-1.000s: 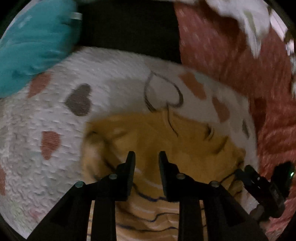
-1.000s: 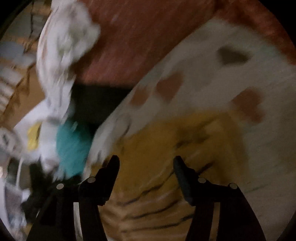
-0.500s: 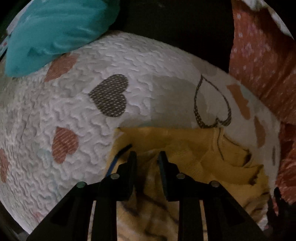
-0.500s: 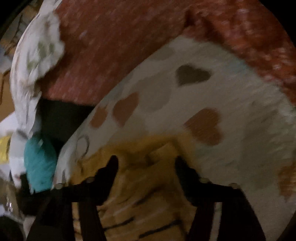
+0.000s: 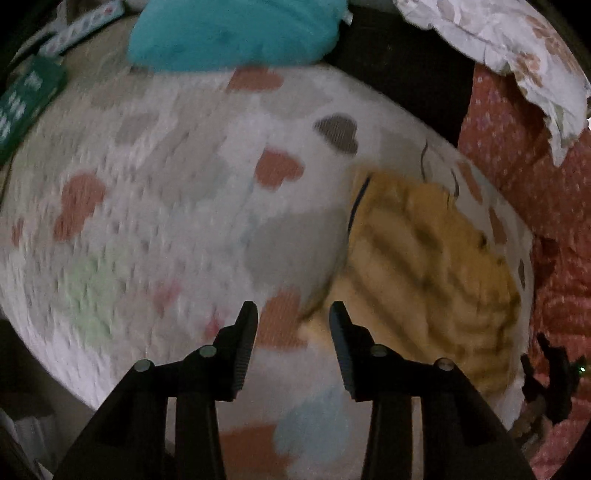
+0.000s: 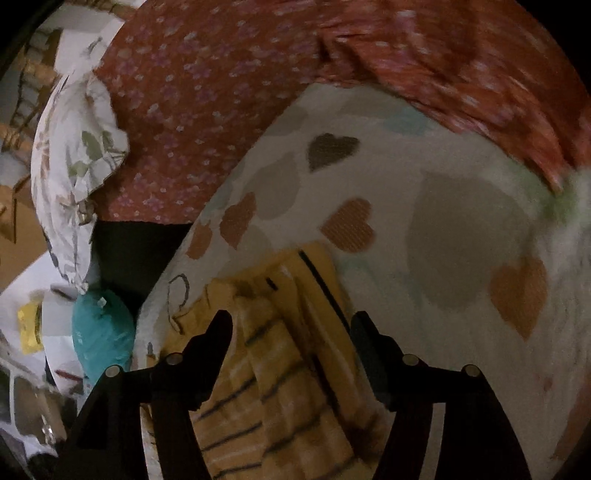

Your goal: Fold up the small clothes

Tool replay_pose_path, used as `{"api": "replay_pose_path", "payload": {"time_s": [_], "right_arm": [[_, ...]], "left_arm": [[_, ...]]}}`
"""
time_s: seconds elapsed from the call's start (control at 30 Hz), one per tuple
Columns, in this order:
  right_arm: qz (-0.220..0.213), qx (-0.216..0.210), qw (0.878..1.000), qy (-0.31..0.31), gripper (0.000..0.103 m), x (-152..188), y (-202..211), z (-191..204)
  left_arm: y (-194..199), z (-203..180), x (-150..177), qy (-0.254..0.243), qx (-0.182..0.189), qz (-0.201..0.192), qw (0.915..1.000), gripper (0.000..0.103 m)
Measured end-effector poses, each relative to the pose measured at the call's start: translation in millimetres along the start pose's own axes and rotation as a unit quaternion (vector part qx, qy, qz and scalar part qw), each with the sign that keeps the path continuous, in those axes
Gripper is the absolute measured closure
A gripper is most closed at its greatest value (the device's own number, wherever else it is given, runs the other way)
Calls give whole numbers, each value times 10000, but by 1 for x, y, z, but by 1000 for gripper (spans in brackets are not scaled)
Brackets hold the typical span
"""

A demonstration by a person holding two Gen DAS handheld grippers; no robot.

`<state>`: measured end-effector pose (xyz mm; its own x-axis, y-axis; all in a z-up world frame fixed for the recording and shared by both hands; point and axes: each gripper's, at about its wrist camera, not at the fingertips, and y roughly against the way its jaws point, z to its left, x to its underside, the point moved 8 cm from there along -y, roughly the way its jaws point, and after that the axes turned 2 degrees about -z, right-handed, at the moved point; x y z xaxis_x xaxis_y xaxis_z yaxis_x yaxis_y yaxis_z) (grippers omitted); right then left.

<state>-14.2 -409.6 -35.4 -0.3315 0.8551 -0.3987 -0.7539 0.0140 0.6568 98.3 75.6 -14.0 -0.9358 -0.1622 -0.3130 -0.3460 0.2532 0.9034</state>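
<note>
left gripper [image 5: 293,314]: fingers parted, holding nothing; it hangs over the heart-print quilt [image 5: 177,206], with the garment's near edge just right of its right finger
right gripper [image 6: 290,325]: fingers spread wide with the cloth showing between them; whether the tips touch the fabric cannot be told
yellow striped garment [image 6: 288,387]: lies bunched on the quilt [image 6: 443,229], dark stripes across it, a dark trimmed edge on its far side; its near part is cut off by the frame and by the fingers; in the left view it sits at right [image 5: 424,266], smeared by blur
teal cushion [image 5: 236,31]: at the quilt's far edge, top cut off
red floral cloth [image 6: 221,85]: beyond the quilt, folds blurred
leaf-print cloth [image 6: 74,147]: crumpled on the red cloth's edge
lighting: dim; left view blurred, fine detail lost
</note>
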Motion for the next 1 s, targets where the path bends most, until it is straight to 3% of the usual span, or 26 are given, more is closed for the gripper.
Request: {"api": "replay_pose_path", "payload": {"time_s": [0.17, 0.37, 0.43, 0.6, 0.83, 0.9, 1.0], "right_arm": [[307, 283, 9987, 295, 31, 52, 21, -10], [318, 738, 9924, 934, 31, 76, 51, -14], [395, 714, 9913, 1036, 31, 81, 55, -5], [949, 339, 9778, 1838, 31, 101, 32, 75], [2113, -200, 9327, 2917, 31, 160, -60, 229], [2403, -169, 9172, 3172, 31, 179, -93, 262], [2635, 57, 9056, 3324, 31, 198, -132, 286]], "left_arm": [[-2, 11, 42, 1, 255, 202, 9995, 64], [-24, 2, 45, 142, 729, 326, 9967, 63], [-33, -1, 38, 284, 890, 352, 9950, 63], [-63, -5, 16, 953, 1447, 290, 9845, 63], [-84, 2, 15, 1418, 1920, 360, 9704, 61], [-83, 2, 14, 1522, 2032, 365, 9665, 57], [-83, -3, 16, 1546, 2089, 382, 9649, 54]]}}
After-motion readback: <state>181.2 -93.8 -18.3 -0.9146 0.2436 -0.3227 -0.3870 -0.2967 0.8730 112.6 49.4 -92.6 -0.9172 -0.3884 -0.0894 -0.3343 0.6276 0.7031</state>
